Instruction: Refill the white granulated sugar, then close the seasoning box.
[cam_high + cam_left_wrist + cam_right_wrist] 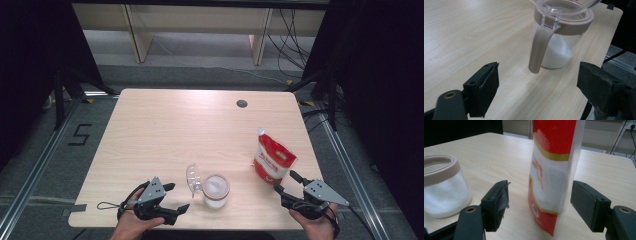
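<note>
Jar and pouch near the surface's front edge, both grippers open.
Left gripper [178, 197] has its jaws spread wide just beside the clear jar [216, 191] of white powder, lid [193, 179] tipped open, nothing between them. Right gripper [287, 182] has its jaws wide on either side of the upright red-and-white pouch [273, 160] near the front right corner, pads not touching it.

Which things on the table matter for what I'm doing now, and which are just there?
In the job:
- red and white pouch, standing between the open right gripper jaws, untouched
- clear jar of white grains, lid flipped open
- left gripper, open, facing the jar

Just there:
- round grommet hole in the table
</note>
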`<action>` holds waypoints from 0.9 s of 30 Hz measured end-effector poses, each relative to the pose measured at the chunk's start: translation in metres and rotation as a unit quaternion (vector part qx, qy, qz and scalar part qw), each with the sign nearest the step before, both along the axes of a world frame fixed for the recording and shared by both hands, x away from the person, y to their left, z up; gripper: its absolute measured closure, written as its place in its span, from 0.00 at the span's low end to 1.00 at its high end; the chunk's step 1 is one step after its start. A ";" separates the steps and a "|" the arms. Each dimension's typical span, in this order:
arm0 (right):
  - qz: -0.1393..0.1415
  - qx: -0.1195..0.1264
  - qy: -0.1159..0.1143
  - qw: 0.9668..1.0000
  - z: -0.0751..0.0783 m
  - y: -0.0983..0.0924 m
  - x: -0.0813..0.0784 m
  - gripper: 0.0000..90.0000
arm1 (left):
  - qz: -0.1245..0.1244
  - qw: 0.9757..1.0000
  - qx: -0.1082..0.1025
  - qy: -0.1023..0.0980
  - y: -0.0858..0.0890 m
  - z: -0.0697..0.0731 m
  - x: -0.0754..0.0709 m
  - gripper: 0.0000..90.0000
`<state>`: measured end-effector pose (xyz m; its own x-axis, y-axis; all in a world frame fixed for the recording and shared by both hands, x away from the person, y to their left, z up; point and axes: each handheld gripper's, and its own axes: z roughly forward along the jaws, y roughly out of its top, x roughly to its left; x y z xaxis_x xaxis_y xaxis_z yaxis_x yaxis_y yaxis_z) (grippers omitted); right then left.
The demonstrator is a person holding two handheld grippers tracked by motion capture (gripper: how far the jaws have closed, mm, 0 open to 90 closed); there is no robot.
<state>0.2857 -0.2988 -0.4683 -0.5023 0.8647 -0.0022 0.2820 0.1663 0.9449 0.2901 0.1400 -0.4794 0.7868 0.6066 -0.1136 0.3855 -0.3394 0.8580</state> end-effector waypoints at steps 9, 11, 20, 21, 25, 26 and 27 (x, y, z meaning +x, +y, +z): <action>0.004 0.000 0.004 1.000 -0.001 0.000 -0.002 0.36 | 0.002 1.000 0.006 -0.001 0.001 0.004 0.000 0.22; -0.003 0.007 0.014 1.000 -0.001 0.002 -0.006 0.36 | 0.002 1.000 0.002 -0.001 0.000 0.006 -0.001 0.24; 0.009 -0.010 0.002 1.000 -0.004 0.000 -0.003 0.36 | -0.002 1.000 0.000 -0.008 -0.002 0.011 -0.003 0.25; 0.006 0.000 0.021 1.000 -0.005 0.002 -0.006 0.36 | -0.005 1.000 0.001 -0.010 -0.002 0.011 -0.002 0.26; 0.009 -0.005 0.020 1.000 -0.005 0.001 -0.005 0.36 | 0.003 1.000 -0.007 -0.001 -0.002 0.012 -0.002 0.32; 0.014 -0.008 0.015 1.000 -0.005 0.000 -0.004 0.36 | 0.003 1.000 -0.004 -0.006 -0.001 0.013 -0.002 0.35; 0.013 -0.003 0.018 1.000 -0.005 0.000 -0.004 0.36 | 0.007 1.000 -0.010 -0.008 0.000 0.012 -0.003 0.38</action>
